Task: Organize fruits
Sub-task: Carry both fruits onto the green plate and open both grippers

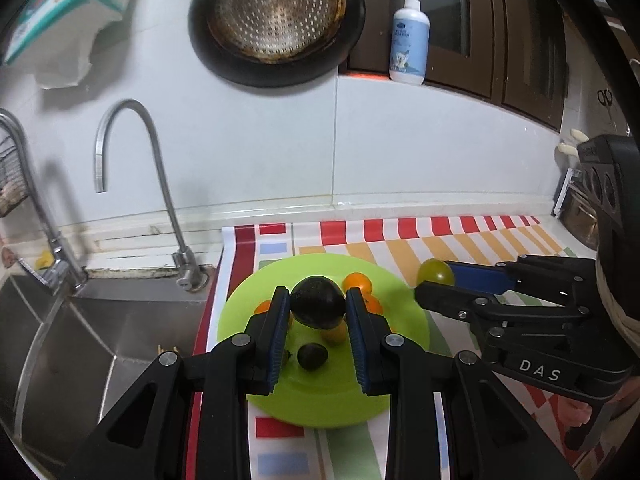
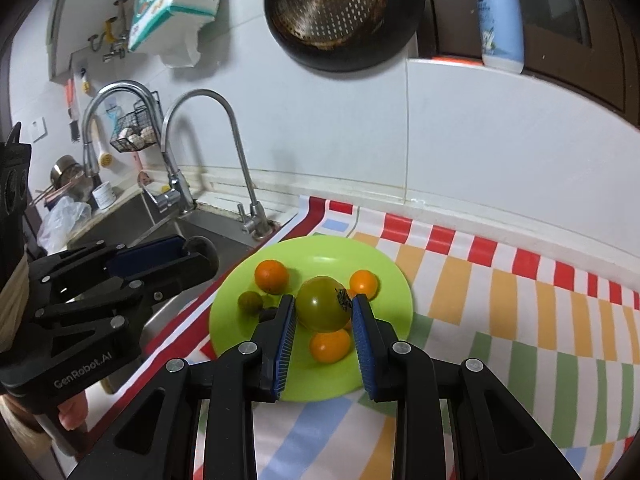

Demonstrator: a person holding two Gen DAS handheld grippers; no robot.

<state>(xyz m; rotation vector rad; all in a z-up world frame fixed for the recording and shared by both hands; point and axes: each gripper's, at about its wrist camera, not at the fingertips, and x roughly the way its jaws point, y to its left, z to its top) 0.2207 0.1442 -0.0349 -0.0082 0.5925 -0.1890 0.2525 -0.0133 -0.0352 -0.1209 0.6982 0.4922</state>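
Note:
My left gripper (image 1: 317,294) is shut on a dark, rounded fruit (image 1: 318,310) and holds it above a lime-green plate (image 1: 320,396). On the plate lie a smaller dark fruit (image 1: 313,356) and small oranges (image 1: 357,283). To the right, my right gripper (image 1: 434,280) is shut on a green tomato (image 1: 436,272). In the right wrist view, the right gripper (image 2: 324,302) holds that green tomato (image 2: 323,310) over the plate (image 2: 320,252). Under it sit three oranges (image 2: 272,276) and a small dark-green fruit (image 2: 250,302). The left gripper (image 2: 199,252) hovers at the plate's left edge.
The plate rests on a striped mat (image 2: 500,300) on the counter. A steel sink (image 1: 92,340) with two taps (image 1: 160,184) lies to the left. A pan with a strainer (image 1: 276,20) hangs on the wall, beside a soap bottle (image 1: 410,40).

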